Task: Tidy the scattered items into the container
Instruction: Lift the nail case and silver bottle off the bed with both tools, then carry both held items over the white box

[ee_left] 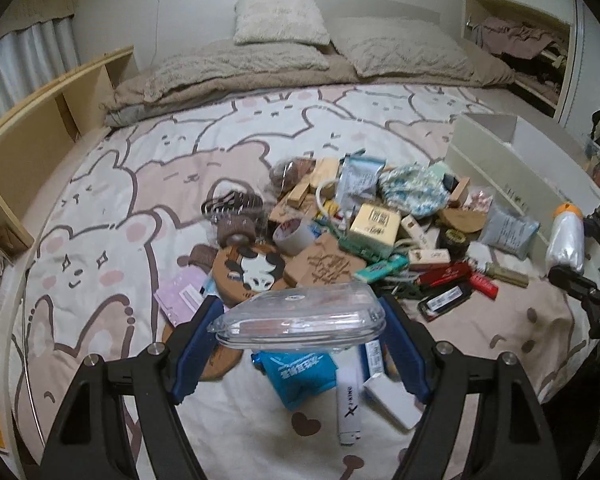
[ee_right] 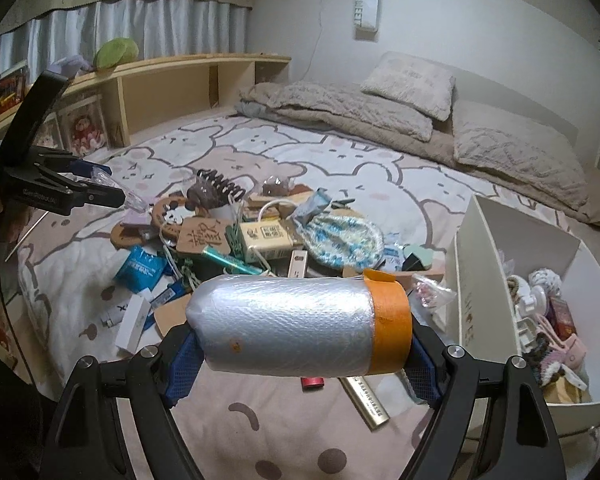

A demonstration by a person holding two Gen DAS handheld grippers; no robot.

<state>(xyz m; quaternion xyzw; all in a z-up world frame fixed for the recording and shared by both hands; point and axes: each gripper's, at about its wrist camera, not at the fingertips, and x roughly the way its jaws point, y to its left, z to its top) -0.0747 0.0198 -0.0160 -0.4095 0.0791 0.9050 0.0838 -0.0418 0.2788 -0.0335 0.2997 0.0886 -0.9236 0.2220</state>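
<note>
On our far left the wooden shelf unit (ee_right: 172, 80) runs along the bed, its cubbies holding a plush toy in red and a few things too dim to name. Our left gripper (ee_left: 298, 320) is held level above the bedspread (ee_left: 120, 208), its two blue pads (ee_left: 194, 344) closed narrow on one clear plastic package (ee_left: 300, 318), held crosswise; seen from the right wrist view, that gripper (ee_right: 112, 196) reaches in from the left edge, near the pile's left end. The scattered pile (ee_left: 360, 224) lies in the middle of the bed: one tape roll (ee_left: 294, 234), one round panda coaster (ee_left: 248, 270), one blue packet (ee_left: 300, 374), one yellow box (ee_left: 374, 224), and more we cannot count. Our right gripper (ee_right: 300, 332) clamps one bubble-wrapped cylinder (ee_right: 284, 324) with an orange taped end (ee_right: 392, 320), held sideways above the pile's near edge, just left of the white container (ee_right: 476, 292). That bin sits at the right, already holding a jumble of small pink and white items. Two pillows (ee_right: 412, 84) rest at the head.
</note>
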